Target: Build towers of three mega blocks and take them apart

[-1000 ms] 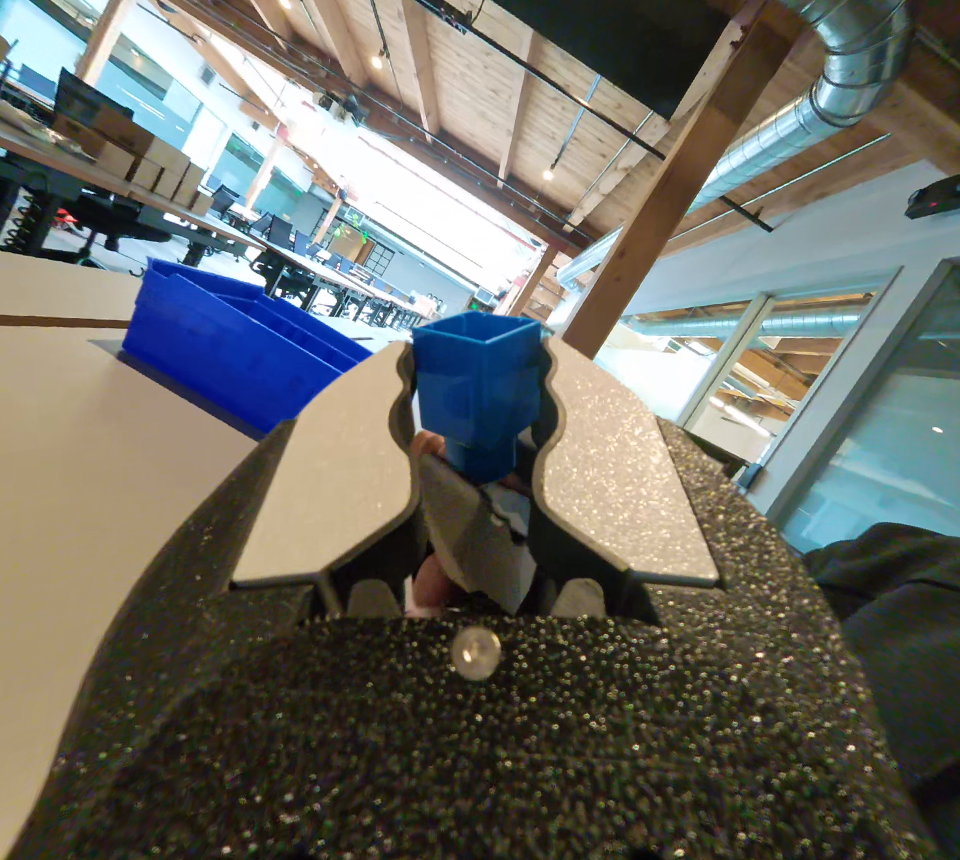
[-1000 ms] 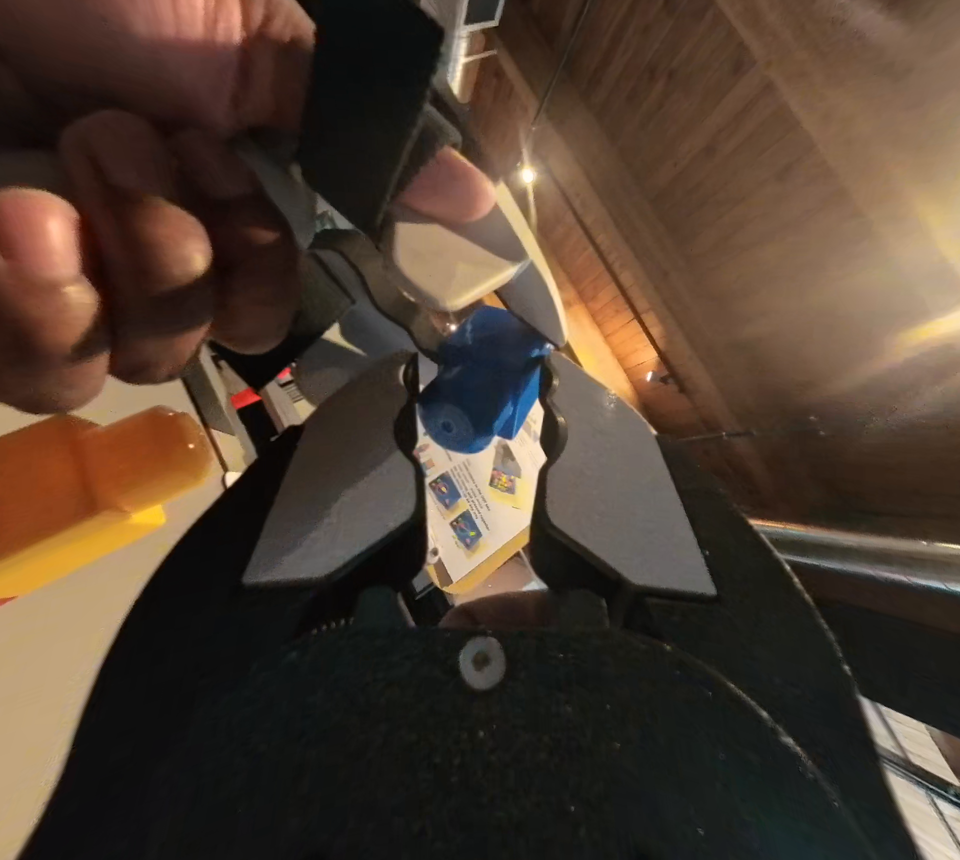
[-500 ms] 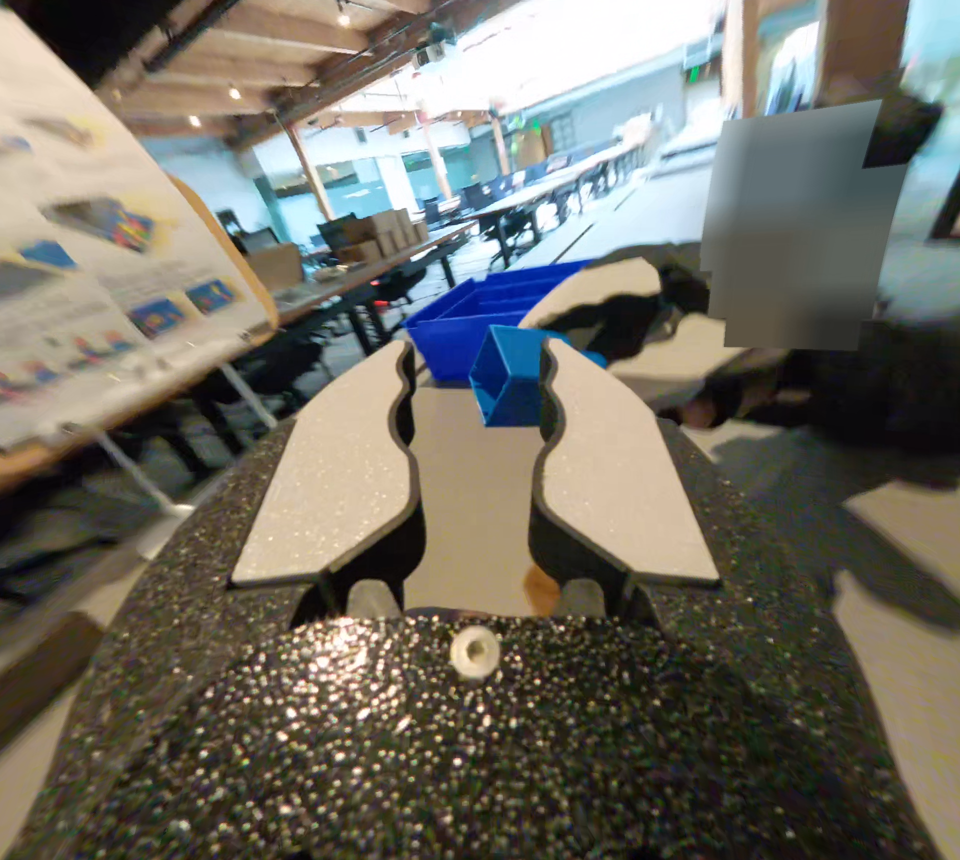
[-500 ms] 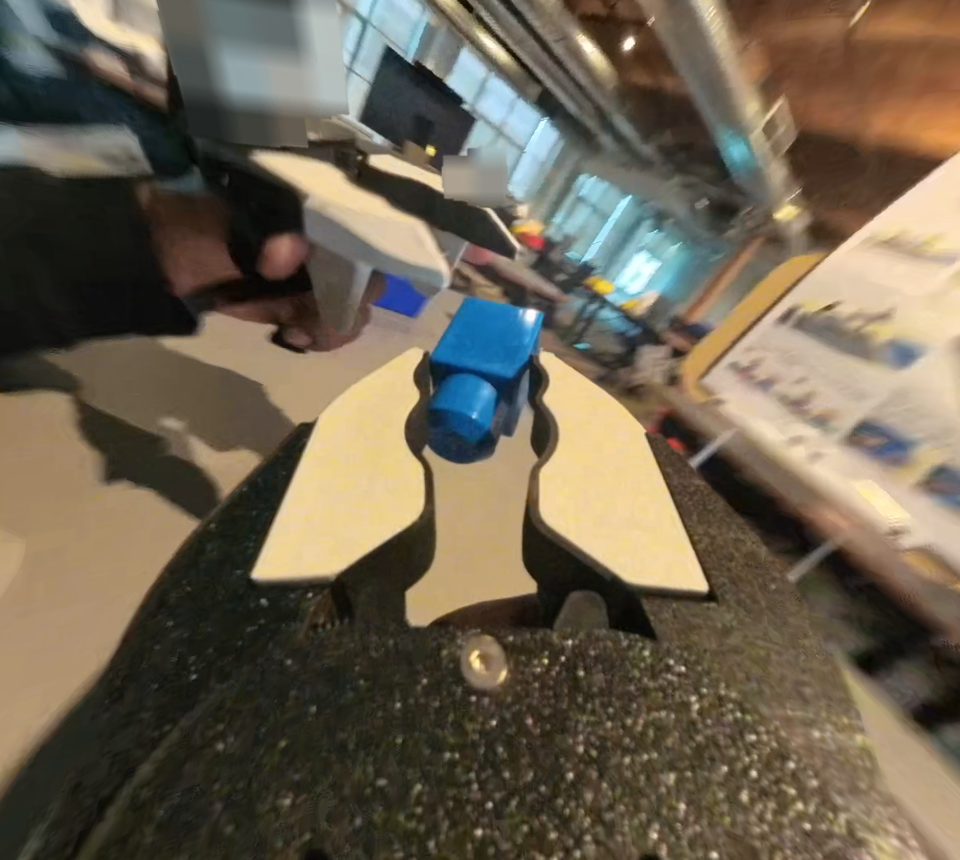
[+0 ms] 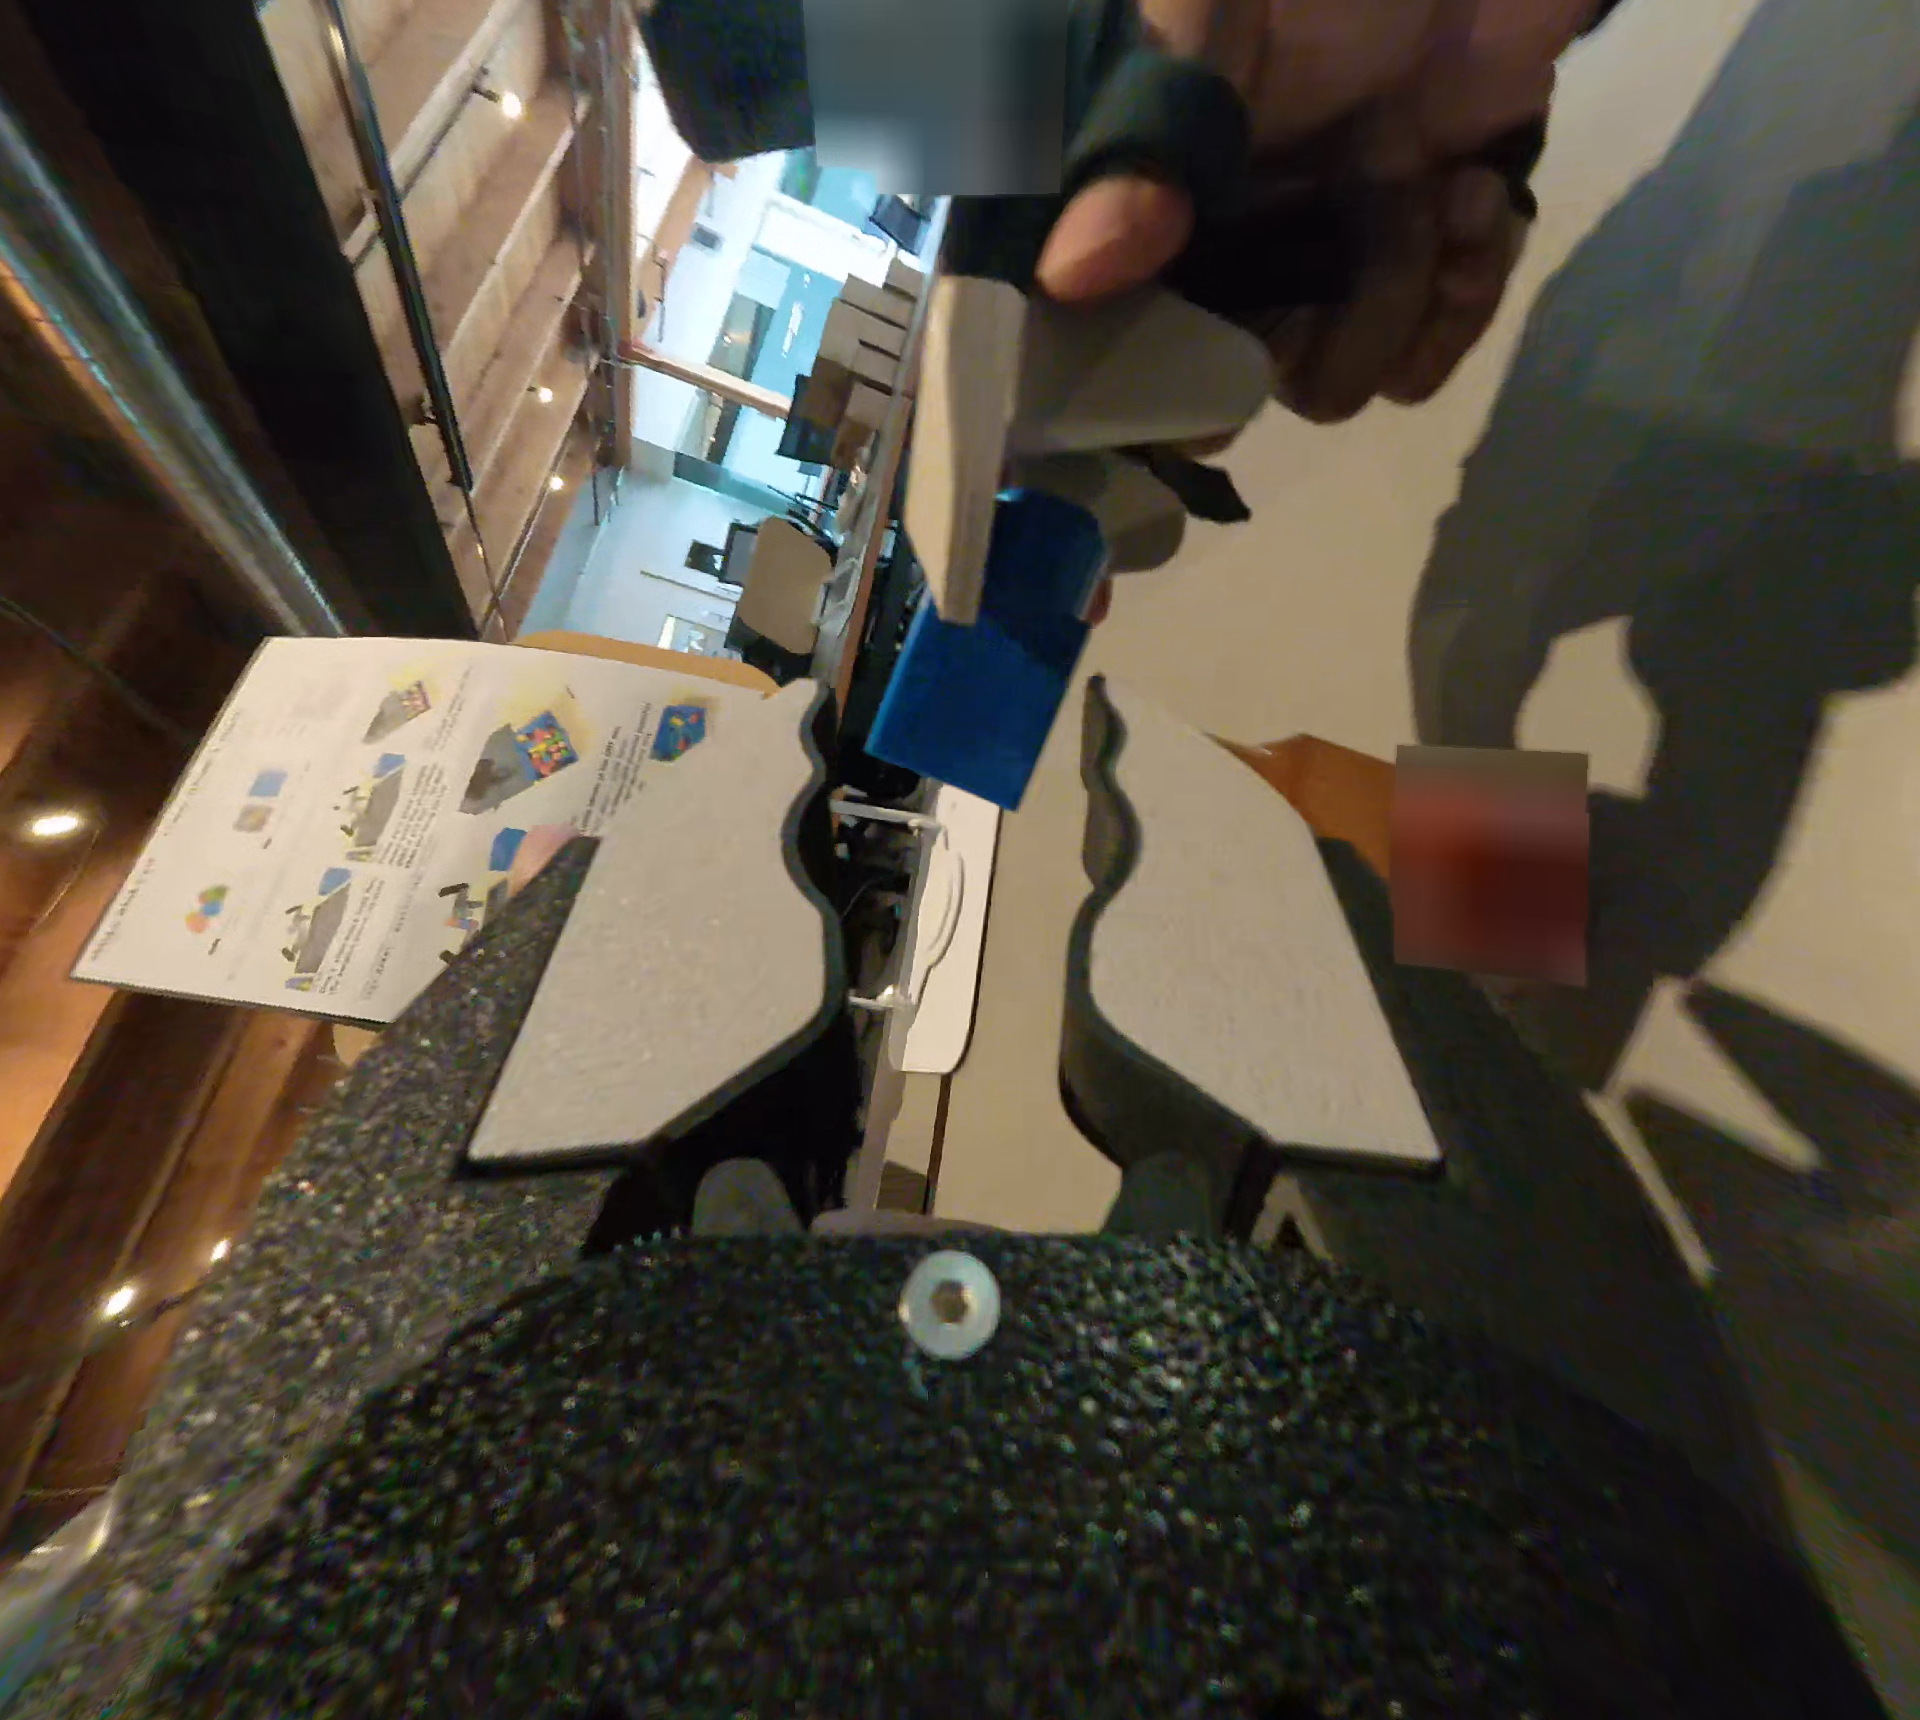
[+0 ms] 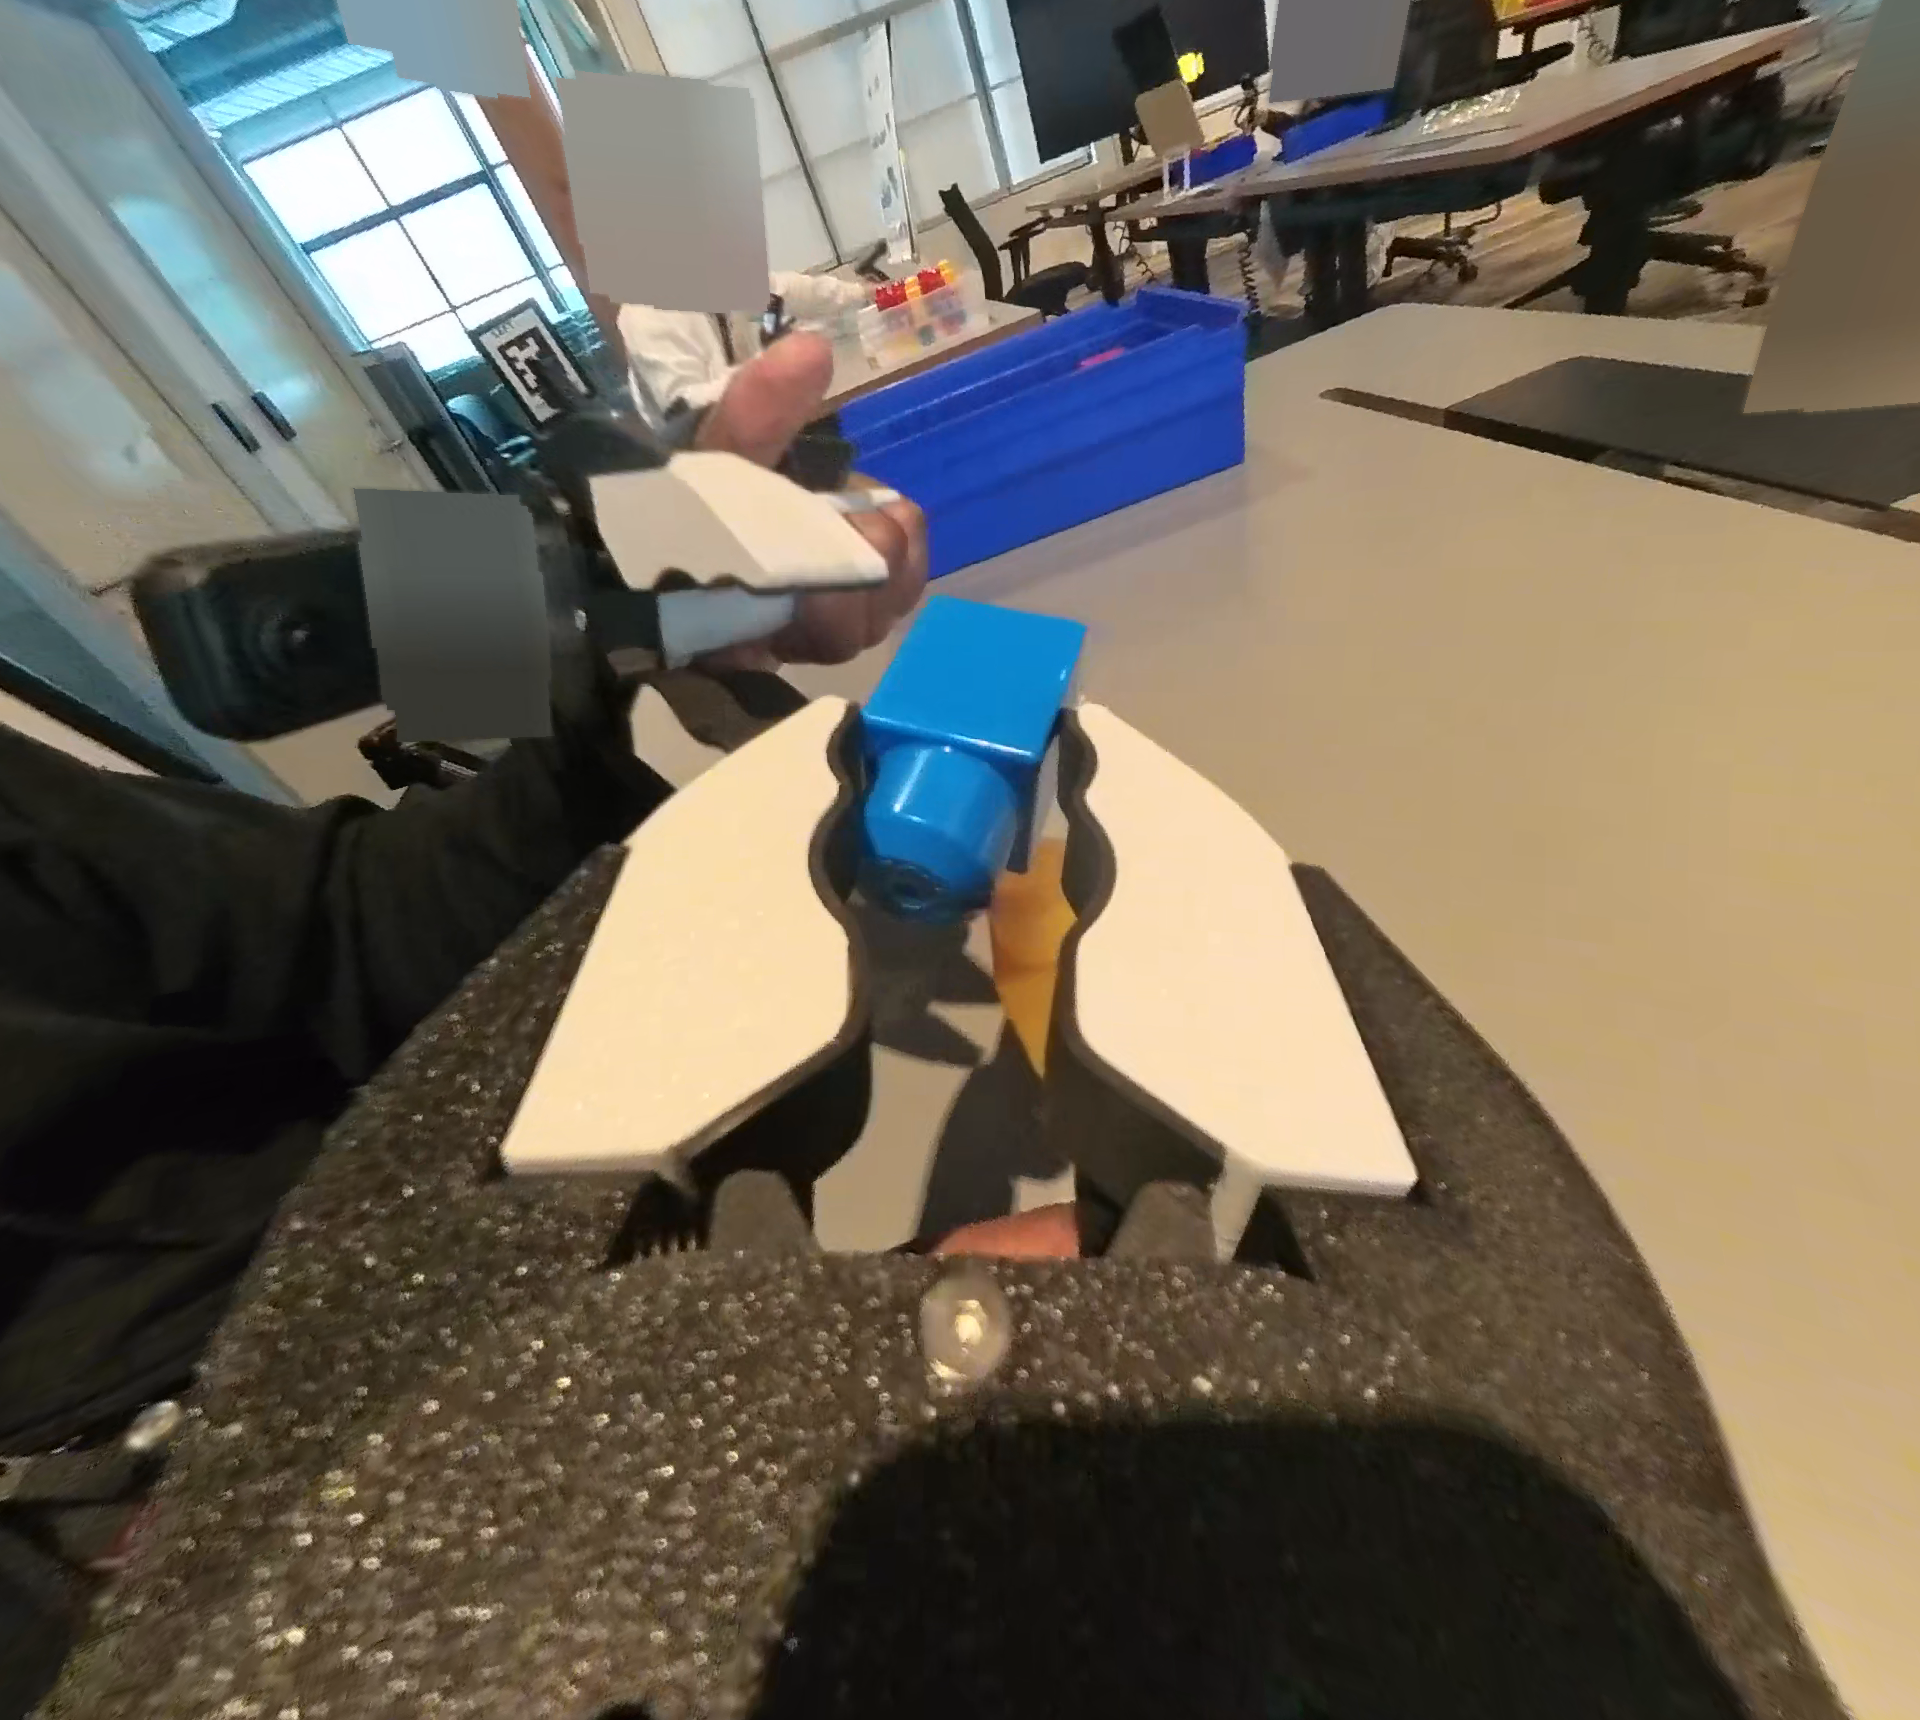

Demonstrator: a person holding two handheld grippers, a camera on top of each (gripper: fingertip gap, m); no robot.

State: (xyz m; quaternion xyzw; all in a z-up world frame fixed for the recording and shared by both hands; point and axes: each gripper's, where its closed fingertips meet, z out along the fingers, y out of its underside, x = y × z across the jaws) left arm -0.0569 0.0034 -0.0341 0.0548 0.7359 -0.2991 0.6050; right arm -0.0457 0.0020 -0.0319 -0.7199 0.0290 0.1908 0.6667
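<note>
Right wrist view: your right gripper (image 6: 961,761) clamps the blue block (image 6: 971,714) above the table (image 6: 1455,735) — left gripper (image 5: 951,735) gapes empty; a tip-only hold could let it twist free.

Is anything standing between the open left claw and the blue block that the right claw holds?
Nothing visible does. The blue block, shut in the right claw, sits just beyond the left claw, with open air between its fingertips.

A single blue mega block (image 6: 971,766) is seen at the centre of the right wrist frame, its round stud turned toward the camera. It is held clamped between the right claw (image 6: 961,751), above the grey tabletop (image 6: 1455,735).
</note>
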